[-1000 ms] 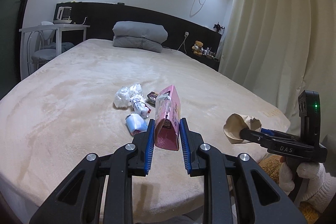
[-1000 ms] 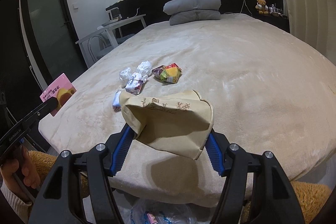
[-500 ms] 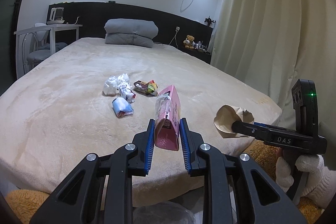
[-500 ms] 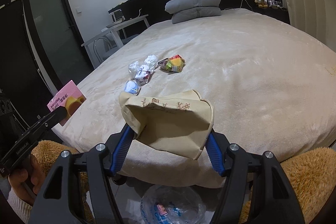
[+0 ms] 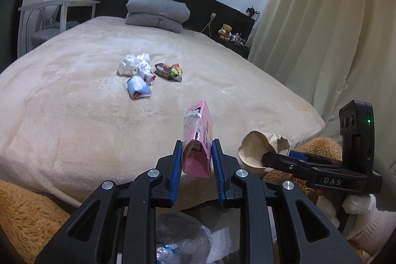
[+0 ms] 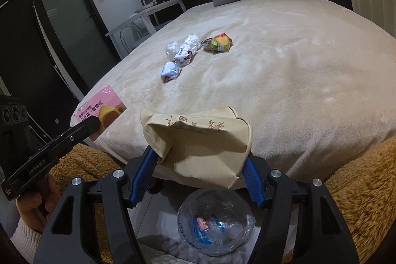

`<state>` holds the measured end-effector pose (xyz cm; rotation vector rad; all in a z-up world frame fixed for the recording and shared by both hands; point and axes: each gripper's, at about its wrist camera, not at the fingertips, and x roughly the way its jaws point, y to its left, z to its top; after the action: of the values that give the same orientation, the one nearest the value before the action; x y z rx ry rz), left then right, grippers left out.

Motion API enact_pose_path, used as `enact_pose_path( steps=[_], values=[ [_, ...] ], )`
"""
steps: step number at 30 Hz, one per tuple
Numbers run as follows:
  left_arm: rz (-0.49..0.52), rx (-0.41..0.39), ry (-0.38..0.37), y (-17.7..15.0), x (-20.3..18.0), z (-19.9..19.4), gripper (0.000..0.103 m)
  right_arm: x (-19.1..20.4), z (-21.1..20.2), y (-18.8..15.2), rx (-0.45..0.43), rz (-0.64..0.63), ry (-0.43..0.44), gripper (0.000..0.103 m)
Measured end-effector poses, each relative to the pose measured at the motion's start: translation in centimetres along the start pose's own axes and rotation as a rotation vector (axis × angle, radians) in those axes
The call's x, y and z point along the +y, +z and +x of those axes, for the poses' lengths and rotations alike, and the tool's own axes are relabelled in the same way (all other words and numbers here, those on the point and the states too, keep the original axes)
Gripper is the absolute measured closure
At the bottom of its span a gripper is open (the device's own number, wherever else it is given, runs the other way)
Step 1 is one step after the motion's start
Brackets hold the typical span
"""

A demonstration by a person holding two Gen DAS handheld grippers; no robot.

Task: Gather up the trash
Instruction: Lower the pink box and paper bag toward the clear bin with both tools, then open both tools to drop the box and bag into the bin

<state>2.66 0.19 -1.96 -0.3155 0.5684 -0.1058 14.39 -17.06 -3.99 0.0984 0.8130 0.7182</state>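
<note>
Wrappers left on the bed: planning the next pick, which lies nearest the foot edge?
The blue-and-white wrapper, lying alone in front of the white crumpled ones and the colourful snack bag.

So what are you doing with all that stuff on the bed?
A person is picking trash off the bed. The left tool is clamped on a pink carton, and the right tool grips a crumpled tan paper bag. Both are held past the bed's edge, above a clear plastic trash bag on the floor. Several crumpled wrappers are left on the bed.
</note>
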Motion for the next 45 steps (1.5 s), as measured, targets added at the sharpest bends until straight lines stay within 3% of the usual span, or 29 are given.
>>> enact_pose_path(
  steps=[7,20,28,45],
  values=[
    [-0.039,0.122,0.017,-1.9,0.2,1.9,0.080,0.3,2.2,-0.9,0.105,0.010,0.011,0.038],
    [-0.065,0.328,0.050,-5.1,0.4,4.6,0.080,-1.7,6.8,-2.8,0.350,0.138,-0.017,0.038],
    [-0.046,0.485,0.095,-6.8,0.5,7.4,0.080,-2.8,11.1,-5.0,0.562,0.240,-0.007,0.038],
    [-0.089,0.744,0.213,-9.7,3.0,12.2,0.080,-2.9,15.6,-7.1,0.743,0.287,-0.077,0.038]
  ],
)
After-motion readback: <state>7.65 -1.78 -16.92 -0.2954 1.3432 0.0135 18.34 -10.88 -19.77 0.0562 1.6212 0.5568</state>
